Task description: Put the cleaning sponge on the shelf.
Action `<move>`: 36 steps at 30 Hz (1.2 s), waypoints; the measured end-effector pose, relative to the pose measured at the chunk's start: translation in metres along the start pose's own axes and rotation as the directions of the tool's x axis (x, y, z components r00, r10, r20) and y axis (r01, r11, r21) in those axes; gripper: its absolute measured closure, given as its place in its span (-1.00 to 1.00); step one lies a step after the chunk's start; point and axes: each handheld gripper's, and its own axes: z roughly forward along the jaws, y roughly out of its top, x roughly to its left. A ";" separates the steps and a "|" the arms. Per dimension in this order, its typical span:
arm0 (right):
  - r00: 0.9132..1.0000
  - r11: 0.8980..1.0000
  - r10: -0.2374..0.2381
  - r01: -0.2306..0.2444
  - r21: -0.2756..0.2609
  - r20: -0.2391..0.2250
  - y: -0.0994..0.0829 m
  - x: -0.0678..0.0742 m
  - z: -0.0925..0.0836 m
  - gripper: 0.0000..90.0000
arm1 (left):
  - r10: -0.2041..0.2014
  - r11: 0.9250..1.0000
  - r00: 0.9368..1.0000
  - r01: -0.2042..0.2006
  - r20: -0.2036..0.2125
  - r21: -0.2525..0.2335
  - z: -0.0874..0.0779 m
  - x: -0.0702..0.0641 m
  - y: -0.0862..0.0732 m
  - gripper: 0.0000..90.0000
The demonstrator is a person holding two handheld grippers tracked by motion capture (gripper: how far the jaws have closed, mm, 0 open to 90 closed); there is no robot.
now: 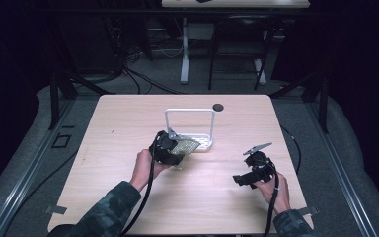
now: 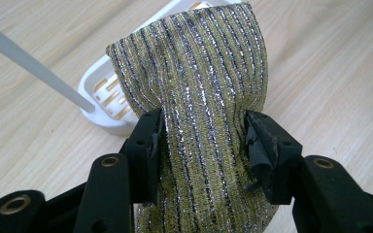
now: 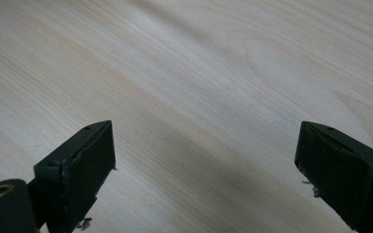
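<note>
A glittery scouring pad (image 2: 201,97) striped in yellow-green, silver and black is pinched between the jaws of my left gripper (image 2: 204,145), which is shut on it. From above, the pad (image 1: 185,146) hangs just over the near end of a white slotted rack (image 1: 205,143) with a tall wire hoop (image 1: 189,112). In the left gripper view the rack's base (image 2: 102,97) lies behind the pad. My right gripper (image 3: 204,170) stands open over bare wood, its jaws wide apart with nothing between them. It is held near the table's front right (image 1: 242,178).
A small dark round spot (image 1: 218,106) sits on the light wooden table (image 1: 128,113) behind the rack. Beyond the far edge are table legs and cables on a grey floor. A metal frame runs along both sides of the table.
</note>
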 end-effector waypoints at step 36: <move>1.000 1.000 -0.004 0.004 0.001 -0.006 0.000 0.001 0.000 -0.84 | -0.025 0.999 0.994 0.022 -0.110 -0.032 0.037 0.002 0.039 0.10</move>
